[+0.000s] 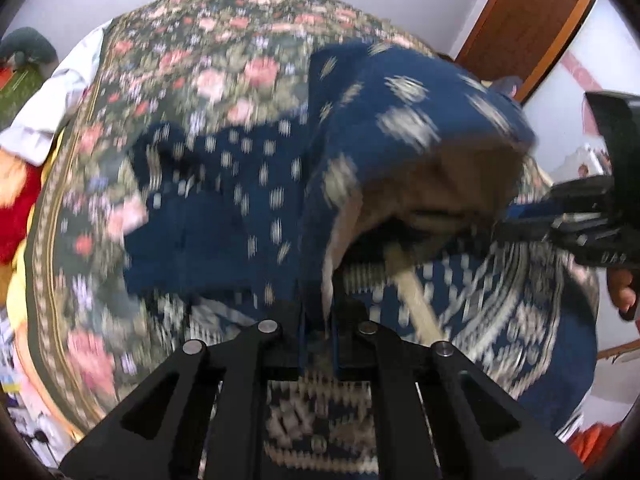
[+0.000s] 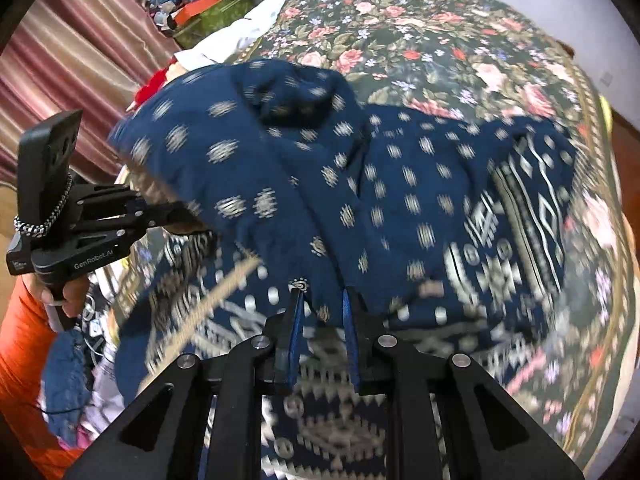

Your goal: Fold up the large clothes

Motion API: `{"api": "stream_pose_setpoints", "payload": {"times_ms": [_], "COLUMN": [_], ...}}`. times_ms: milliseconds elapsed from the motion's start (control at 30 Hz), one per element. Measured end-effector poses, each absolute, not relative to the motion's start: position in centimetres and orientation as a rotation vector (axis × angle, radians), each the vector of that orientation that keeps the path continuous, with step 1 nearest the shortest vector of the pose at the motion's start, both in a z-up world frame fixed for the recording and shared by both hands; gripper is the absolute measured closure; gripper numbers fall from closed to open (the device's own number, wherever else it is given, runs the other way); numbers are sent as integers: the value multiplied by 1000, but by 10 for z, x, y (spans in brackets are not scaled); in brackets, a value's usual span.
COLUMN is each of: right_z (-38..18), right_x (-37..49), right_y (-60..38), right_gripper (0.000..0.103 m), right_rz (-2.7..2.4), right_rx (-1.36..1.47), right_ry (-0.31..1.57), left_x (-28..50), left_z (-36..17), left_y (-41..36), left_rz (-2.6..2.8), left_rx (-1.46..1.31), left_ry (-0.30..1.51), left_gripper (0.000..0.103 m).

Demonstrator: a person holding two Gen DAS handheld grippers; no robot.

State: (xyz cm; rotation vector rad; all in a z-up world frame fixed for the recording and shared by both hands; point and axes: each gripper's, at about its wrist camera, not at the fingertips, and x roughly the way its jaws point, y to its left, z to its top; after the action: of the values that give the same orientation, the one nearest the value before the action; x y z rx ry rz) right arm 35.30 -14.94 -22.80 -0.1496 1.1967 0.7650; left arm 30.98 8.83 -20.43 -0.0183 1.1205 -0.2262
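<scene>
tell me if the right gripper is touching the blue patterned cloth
Touching. The right wrist view shows the right gripper with its jaws closed on a fold of the blue patterned cloth.
</scene>
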Motion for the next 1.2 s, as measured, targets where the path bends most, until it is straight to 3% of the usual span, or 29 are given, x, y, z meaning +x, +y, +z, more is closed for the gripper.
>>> {"api": "stream_pose_setpoints", "payload": {"times_ms": [333,400,467,600,767,1033,1100,1133,1167,1200], "right_z": [-216,-203,-189,-170,-179,-266,-266,-266,-265,-264], "right_x": [328,336,345,366,394,429,430,430,429,429], "right_y": [-190,-195,-195,-176,-136,-135,-144,-147,-151,-155], "right_gripper": [87,87,87,87,87,86,73,47,36,36], "right_rz": [680,655,646,636,580,404,406,381,340,359], "right_rx": [-200,-172,-142,-111,-201,-312,-285,-297,-321,-318], "right_ry": [1155,1122,1086,1025,1010,1170,1149,1144,1127,1121], "left_x": [232,231,236,272,345,381,370,366,360,355], "left_z": [-199,-187,-175,-161,-179,-221,-219,-218,-217,-216], "left_y": [130,144,156,164,161,115,99,93,87,82], "left_rz": [-124,-85,-19,21,2,-120,-167,-185,-204,-217], "left_rx": [24,14,16,2,-95,-119,-82,-67,-47,-33], "left_ry": [1151,1114,1076,1007,1047,1146,1134,1133,1133,1133], "left_gripper": [91,85,64,51,49,50,50,50,50,50]}}
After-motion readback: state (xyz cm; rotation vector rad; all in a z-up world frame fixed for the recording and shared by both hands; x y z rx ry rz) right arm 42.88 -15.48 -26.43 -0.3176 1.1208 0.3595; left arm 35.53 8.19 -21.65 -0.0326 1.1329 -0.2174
